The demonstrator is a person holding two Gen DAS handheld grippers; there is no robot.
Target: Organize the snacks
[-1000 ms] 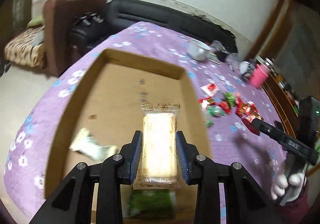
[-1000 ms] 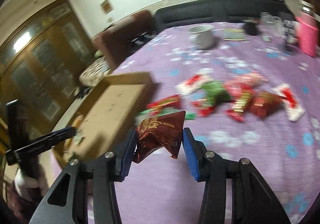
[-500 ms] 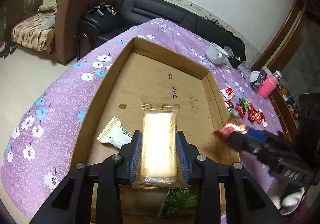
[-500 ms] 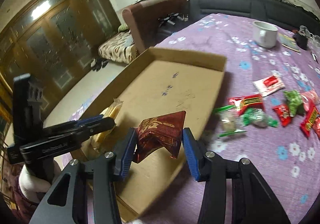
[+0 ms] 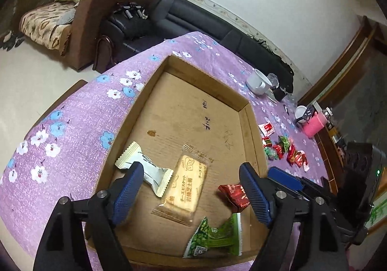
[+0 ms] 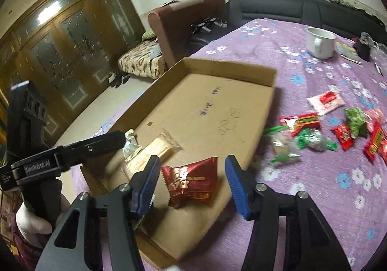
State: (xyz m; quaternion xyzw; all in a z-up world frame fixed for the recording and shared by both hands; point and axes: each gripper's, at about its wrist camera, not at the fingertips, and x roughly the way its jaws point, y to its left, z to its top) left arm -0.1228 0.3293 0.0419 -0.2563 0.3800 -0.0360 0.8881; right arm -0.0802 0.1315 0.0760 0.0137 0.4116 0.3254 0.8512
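While both our left gripper and right gripper are hanging with fingers apart, gripping nothing, the biscuit packet and red packet are lying in the cardboard box; we are judging them light, crinkly, best pinched mid-body.

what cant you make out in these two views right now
- Green packet: left wrist view shows it whole; in the right wrist view the right gripper hides nearly all of it.
- Loose snack pile: motion-blurred in the right view, too small in the left; labels unreadable.
- Red packet: partly behind the left gripper's finger.
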